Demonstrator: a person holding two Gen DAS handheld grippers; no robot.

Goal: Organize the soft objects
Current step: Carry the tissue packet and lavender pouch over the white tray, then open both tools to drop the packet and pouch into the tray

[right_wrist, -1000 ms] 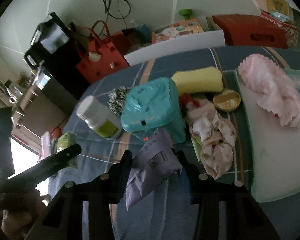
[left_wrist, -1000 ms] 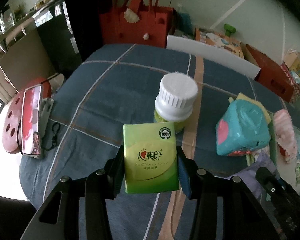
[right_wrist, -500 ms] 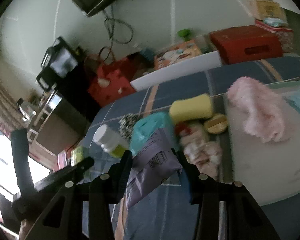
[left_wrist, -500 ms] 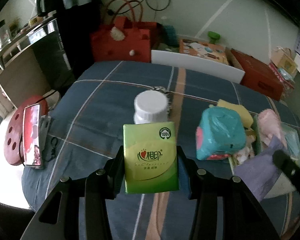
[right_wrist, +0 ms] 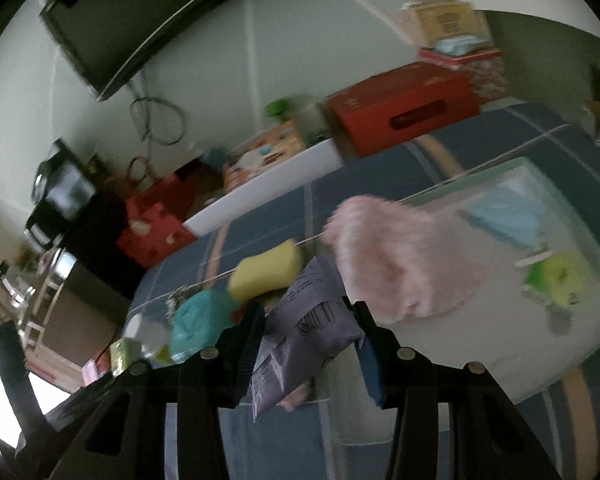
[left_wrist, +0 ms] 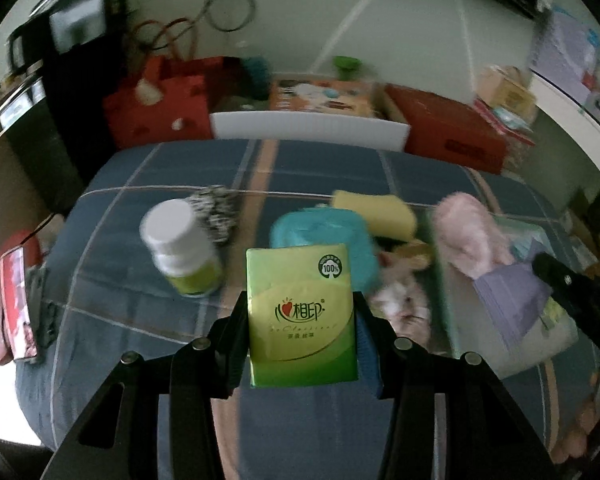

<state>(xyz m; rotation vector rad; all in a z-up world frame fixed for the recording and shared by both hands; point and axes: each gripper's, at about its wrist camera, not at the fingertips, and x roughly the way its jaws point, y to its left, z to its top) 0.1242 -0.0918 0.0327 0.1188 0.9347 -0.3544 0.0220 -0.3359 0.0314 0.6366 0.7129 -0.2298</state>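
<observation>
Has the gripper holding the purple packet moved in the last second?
Yes. The right gripper with the purple packet has lifted and swung toward the white tray; the yellow sponge now sits lower-left.

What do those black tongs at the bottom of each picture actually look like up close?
Both are alike. The left tongs and right tongs are matte black, built from flat angular plates with cut-out openings and round silver bolt heads along the top edges. Each has two dark fingers; the right-hand one on each carries a blue pad. No cables, markings or sleeves show.
</observation>
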